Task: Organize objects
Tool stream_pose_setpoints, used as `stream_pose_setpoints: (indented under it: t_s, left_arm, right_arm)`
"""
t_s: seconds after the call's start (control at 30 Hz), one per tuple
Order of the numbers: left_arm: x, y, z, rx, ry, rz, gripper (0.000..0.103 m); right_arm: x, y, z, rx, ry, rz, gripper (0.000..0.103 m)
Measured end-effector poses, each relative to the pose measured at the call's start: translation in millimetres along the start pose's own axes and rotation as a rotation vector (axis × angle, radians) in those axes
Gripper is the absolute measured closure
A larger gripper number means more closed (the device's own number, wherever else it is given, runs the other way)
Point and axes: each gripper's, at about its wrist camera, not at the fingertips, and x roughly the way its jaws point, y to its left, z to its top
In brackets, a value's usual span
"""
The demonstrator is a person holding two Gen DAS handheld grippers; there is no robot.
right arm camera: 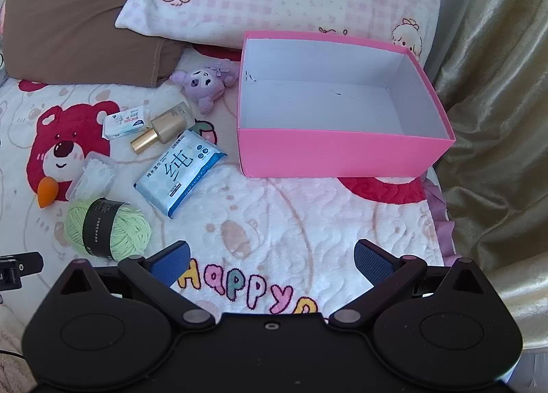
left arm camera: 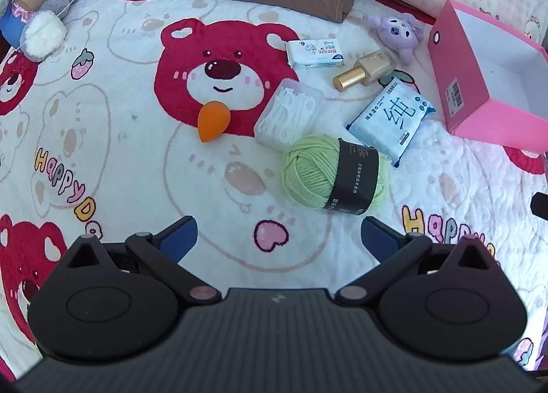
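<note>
Both the left hand-held gripper [left arm camera: 279, 238] and the right hand-held gripper [right arm camera: 272, 261] hang with jaws spread wide and empty above the bear-print bed blanket [right arm camera: 291, 215]. The pink box [right arm camera: 342, 153] sits open and empty at the right. Left of it lie a wet-wipe pack [right arm camera: 179, 172], gold bottle [right arm camera: 162, 131], green yarn ball [left arm camera: 328, 175], floss-pick case [left arm camera: 289, 112], orange makeup sponge [left arm camera: 212, 119], tissue packet [left arm camera: 315, 53] and purple plush [right arm camera: 207, 83].
</note>
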Motion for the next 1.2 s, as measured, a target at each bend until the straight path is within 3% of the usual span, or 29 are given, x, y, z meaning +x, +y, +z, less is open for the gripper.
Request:
stream_pose_setpoints:
  t_s: [0.37, 1.2]
  left_arm:
    - [0, 0, 2, 0.000, 0.004, 0.000, 0.000]
    - [0, -6, 0, -0.002, 0.013, 0.008, 0.000]
  right_arm:
    - [-2, 4, 0, -0.017, -0.023, -0.032, 0.000]
    - [1, 10, -3, -0.022, -0.010, -0.003, 0.000]
